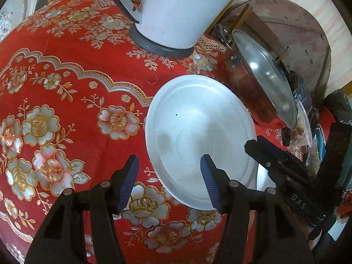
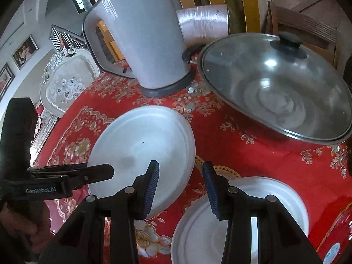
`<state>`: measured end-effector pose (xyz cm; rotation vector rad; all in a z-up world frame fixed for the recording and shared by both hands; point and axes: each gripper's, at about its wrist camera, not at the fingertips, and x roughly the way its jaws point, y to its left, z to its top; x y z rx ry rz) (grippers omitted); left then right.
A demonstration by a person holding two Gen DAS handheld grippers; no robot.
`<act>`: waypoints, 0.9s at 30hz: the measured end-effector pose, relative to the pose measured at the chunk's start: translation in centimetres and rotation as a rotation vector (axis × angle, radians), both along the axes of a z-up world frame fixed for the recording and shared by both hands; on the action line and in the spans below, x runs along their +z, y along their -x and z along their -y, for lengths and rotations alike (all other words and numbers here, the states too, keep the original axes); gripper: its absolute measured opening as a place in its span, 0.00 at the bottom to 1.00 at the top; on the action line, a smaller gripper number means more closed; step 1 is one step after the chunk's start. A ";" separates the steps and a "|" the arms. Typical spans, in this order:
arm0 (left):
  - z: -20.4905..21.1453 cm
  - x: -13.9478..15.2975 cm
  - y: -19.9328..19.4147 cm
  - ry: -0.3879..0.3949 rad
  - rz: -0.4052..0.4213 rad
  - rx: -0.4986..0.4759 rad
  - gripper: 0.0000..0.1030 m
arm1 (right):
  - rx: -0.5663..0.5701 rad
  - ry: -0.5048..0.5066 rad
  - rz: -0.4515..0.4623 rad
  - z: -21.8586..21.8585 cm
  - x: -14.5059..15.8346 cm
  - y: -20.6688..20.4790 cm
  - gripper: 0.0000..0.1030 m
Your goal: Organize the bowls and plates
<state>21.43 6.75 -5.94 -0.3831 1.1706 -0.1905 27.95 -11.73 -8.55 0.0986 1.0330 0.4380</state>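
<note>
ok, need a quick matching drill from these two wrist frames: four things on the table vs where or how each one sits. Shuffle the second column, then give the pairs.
Things:
1. kettle
2. pan
3. far plate
4. near plate

Places or states:
A. lying directly under the right hand-held gripper
B. covered by a glass lid with a black knob
C. standing upright on a grey base at the back of the table
D. lying in the middle of the red floral tablecloth, a small dark speck on it

Pairs: 1-C, 2-B, 3-D, 4-A
</note>
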 end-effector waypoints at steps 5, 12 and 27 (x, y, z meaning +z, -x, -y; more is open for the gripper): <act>-0.1 -0.5 -0.3 0.023 -0.012 0.018 0.45 | -0.001 0.003 -0.018 -0.1 -0.6 -0.1 0.17; 0.2 -1.0 -0.5 0.021 -0.048 0.022 0.11 | -0.025 0.004 -0.029 0.2 -0.6 0.0 0.13; -0.9 3.2 3.9 0.047 0.000 0.012 0.11 | -0.060 -0.066 0.009 0.4 4.9 4.0 0.13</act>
